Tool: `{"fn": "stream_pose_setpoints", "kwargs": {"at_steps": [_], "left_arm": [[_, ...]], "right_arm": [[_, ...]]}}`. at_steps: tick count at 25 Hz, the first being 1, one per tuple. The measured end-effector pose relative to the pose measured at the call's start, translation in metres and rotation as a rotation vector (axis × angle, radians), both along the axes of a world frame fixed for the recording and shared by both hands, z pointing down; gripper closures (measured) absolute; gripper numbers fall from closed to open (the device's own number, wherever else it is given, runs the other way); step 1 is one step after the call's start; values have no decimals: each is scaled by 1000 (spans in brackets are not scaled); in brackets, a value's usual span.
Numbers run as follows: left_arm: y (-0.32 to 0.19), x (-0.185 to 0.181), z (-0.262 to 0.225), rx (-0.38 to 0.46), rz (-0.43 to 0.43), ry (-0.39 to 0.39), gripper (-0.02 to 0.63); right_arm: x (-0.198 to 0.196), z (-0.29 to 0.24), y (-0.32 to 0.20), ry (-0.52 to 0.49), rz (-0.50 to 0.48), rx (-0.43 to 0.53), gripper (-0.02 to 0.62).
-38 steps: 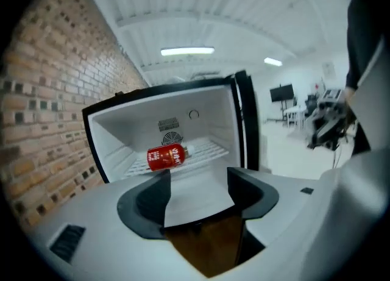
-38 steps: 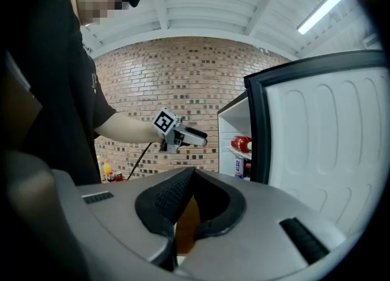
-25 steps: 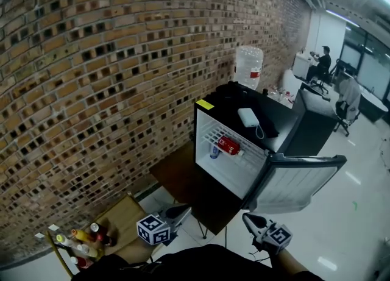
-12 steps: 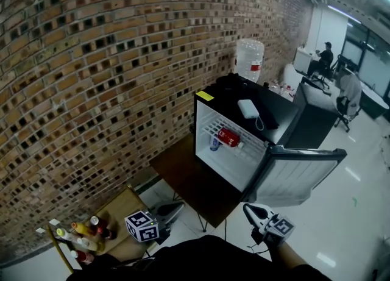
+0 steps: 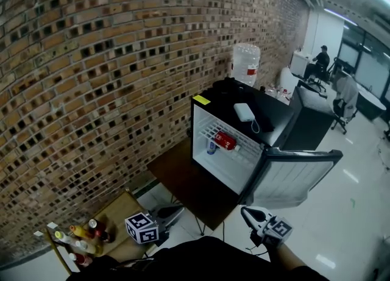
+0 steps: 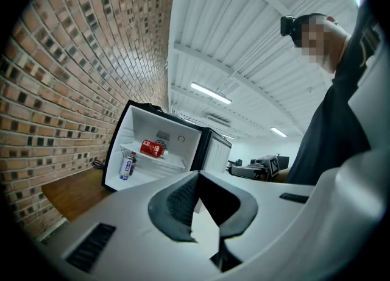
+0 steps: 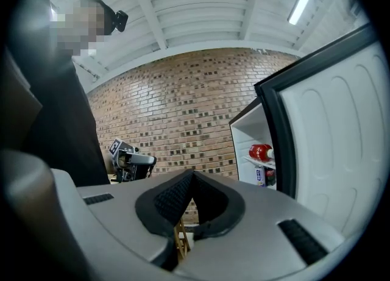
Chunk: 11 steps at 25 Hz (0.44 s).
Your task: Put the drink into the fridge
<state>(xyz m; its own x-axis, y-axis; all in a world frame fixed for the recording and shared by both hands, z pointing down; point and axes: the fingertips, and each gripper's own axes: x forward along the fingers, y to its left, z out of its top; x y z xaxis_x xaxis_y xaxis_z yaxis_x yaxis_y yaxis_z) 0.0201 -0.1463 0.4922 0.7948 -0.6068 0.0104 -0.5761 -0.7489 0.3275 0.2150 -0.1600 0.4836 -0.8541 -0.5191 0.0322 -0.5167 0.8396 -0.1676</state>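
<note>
The black mini fridge (image 5: 224,175) stands open on a low brown table, its door (image 5: 292,179) swung out to the right. A red drink bottle (image 5: 225,141) (image 6: 151,147) (image 7: 261,152) lies on the wire shelf. A blue-and-white can (image 5: 211,147) (image 6: 126,166) stands below it. My left gripper (image 5: 177,211) (image 6: 198,175) is held level in front of the fridge, shut and empty. My right gripper (image 5: 245,212) (image 7: 193,172) hovers near the door's lower corner, also shut with nothing in it.
At lower left, a small wooden stand (image 5: 125,209) carries several drink bottles (image 5: 82,243). A white power bank (image 5: 244,112) lies on the fridge top, with a water jug (image 5: 246,65) behind. The brick wall runs along the left. A person (image 5: 320,60) sits at far desks.
My left gripper has shifted a little to the left in the head view. The right gripper has stayed where it was.
</note>
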Motion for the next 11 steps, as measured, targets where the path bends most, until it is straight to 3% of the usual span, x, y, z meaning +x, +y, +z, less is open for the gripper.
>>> {"fn": "stream_pose_setpoints", "kwargs": {"at_steps": [11], "left_arm": [[6,7,4,-3,20,-32,612]], "right_arm": [[6,1,6,-2,10,5,609]]}}
